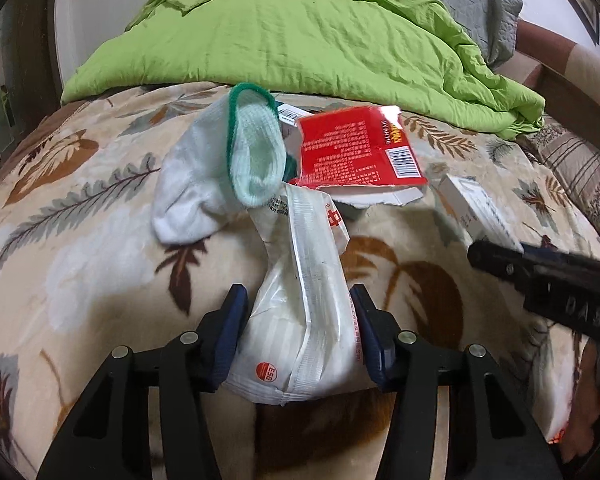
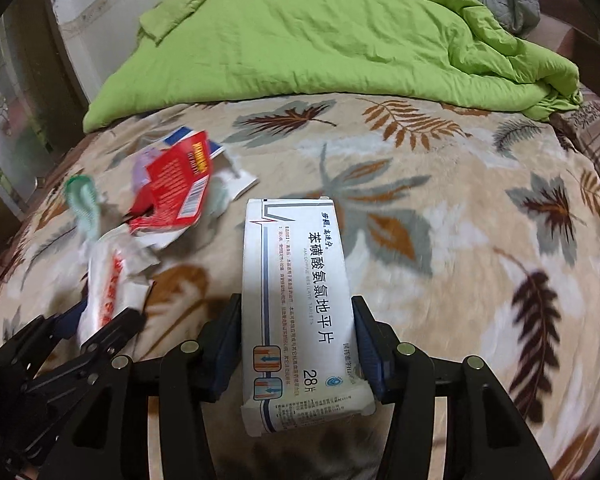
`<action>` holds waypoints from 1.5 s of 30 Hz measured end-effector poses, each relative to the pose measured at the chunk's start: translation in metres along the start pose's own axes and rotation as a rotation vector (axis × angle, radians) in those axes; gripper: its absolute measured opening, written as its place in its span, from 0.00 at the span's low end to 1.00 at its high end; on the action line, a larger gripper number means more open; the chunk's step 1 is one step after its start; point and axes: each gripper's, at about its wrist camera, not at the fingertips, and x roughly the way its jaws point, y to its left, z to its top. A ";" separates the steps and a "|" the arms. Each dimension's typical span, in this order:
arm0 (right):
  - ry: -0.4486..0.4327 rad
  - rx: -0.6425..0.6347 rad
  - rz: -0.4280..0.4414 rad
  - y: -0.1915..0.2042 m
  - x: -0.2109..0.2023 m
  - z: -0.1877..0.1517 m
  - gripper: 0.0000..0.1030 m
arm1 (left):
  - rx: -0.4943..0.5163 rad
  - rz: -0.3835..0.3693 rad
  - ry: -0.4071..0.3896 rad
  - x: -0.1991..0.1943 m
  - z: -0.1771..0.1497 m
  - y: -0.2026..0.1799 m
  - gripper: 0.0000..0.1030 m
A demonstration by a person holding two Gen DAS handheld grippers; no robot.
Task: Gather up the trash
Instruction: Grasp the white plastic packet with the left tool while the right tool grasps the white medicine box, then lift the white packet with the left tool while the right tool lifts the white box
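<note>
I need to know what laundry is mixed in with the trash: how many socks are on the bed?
1. A white sock with a green cuff lies on the leaf-patterned blanket, left of the red packet. Others may be hidden.

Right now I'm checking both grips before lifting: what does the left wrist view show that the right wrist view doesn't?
Only the left wrist view: the left gripper head-on, pads pressed on the white plastic wrapper, and the whole white sock.

Only the right wrist view: the right gripper clamped on the white medicine box, its printed face readable.

Both: the torn red carton, the leaf-print blanket and the green duvet.
</note>
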 end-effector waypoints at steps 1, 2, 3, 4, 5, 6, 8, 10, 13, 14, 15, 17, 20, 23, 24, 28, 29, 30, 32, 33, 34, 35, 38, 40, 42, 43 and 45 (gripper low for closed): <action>-0.002 0.006 0.003 0.001 -0.003 -0.004 0.55 | -0.005 -0.004 0.000 -0.003 -0.001 0.001 0.50; -0.005 0.013 0.007 0.004 -0.007 -0.008 0.55 | -0.009 -0.007 0.000 -0.007 -0.004 0.002 0.50; -0.006 0.019 0.010 0.005 -0.010 -0.012 0.55 | -0.010 -0.008 0.000 -0.011 -0.006 0.003 0.50; -0.014 0.024 0.014 0.007 -0.014 -0.015 0.55 | -0.010 -0.007 0.000 -0.014 -0.008 0.003 0.50; -0.032 0.026 0.013 0.008 -0.020 -0.016 0.55 | -0.012 -0.008 -0.003 -0.017 -0.011 0.004 0.50; -0.043 0.024 0.011 0.009 -0.024 -0.017 0.55 | -0.016 -0.012 -0.006 -0.021 -0.013 0.005 0.50; -0.052 0.013 0.008 0.013 -0.030 -0.020 0.55 | -0.017 -0.014 -0.017 -0.030 -0.017 0.005 0.50; -0.052 0.022 0.012 0.014 -0.033 -0.026 0.55 | -0.007 -0.015 -0.028 -0.037 -0.020 0.003 0.50; -0.055 0.028 0.020 0.016 -0.038 -0.036 0.55 | 0.008 -0.019 -0.048 -0.050 -0.027 0.001 0.50; -0.060 0.031 0.022 0.015 -0.041 -0.039 0.55 | 0.011 -0.019 -0.056 -0.055 -0.029 0.000 0.50; -0.065 0.038 0.028 0.014 -0.044 -0.042 0.55 | 0.012 -0.019 -0.062 -0.058 -0.031 0.000 0.50; -0.076 0.044 0.028 0.013 -0.049 -0.045 0.55 | 0.014 -0.013 -0.074 -0.065 -0.033 -0.001 0.50; -0.095 0.052 0.024 0.011 -0.056 -0.050 0.55 | 0.016 -0.008 -0.082 -0.070 -0.036 -0.001 0.50; -0.108 0.051 0.020 0.012 -0.060 -0.051 0.55 | 0.024 -0.003 -0.086 -0.075 -0.040 -0.005 0.50; -0.111 0.045 0.020 0.013 -0.061 -0.052 0.55 | 0.027 -0.002 -0.088 -0.076 -0.041 -0.005 0.50; -0.125 0.025 0.010 0.018 -0.067 -0.056 0.55 | 0.040 0.004 -0.102 -0.083 -0.044 -0.009 0.50; -0.126 0.022 0.008 0.018 -0.068 -0.056 0.55 | 0.042 0.006 -0.104 -0.085 -0.045 -0.009 0.50; -0.127 0.020 0.005 0.018 -0.069 -0.057 0.55 | 0.043 0.006 -0.104 -0.086 -0.046 -0.009 0.50; -0.130 0.018 0.004 0.018 -0.072 -0.059 0.55 | 0.045 0.006 -0.104 -0.088 -0.048 -0.009 0.50; -0.132 0.017 0.002 0.019 -0.073 -0.060 0.55 | 0.045 0.006 -0.104 -0.088 -0.048 -0.009 0.50; -0.133 0.015 -0.001 0.019 -0.074 -0.061 0.55 | 0.046 0.006 -0.104 -0.089 -0.049 -0.010 0.50; -0.134 0.015 -0.004 0.019 -0.075 -0.062 0.55 | 0.048 0.006 -0.105 -0.090 -0.050 -0.010 0.50; -0.138 0.014 -0.010 0.018 -0.079 -0.065 0.55 | 0.054 0.008 -0.106 -0.093 -0.051 -0.012 0.50; -0.142 0.014 -0.014 0.017 -0.082 -0.067 0.55 | 0.058 0.009 -0.107 -0.094 -0.053 -0.013 0.50; -0.147 0.016 -0.016 0.016 -0.084 -0.068 0.55 | 0.061 0.010 -0.107 -0.095 -0.054 -0.014 0.50; -0.149 0.018 -0.017 0.015 -0.085 -0.069 0.55 | 0.060 0.011 -0.108 -0.095 -0.054 -0.014 0.50; -0.151 0.021 -0.020 0.014 -0.086 -0.069 0.55 | 0.061 0.011 -0.108 -0.096 -0.054 -0.015 0.50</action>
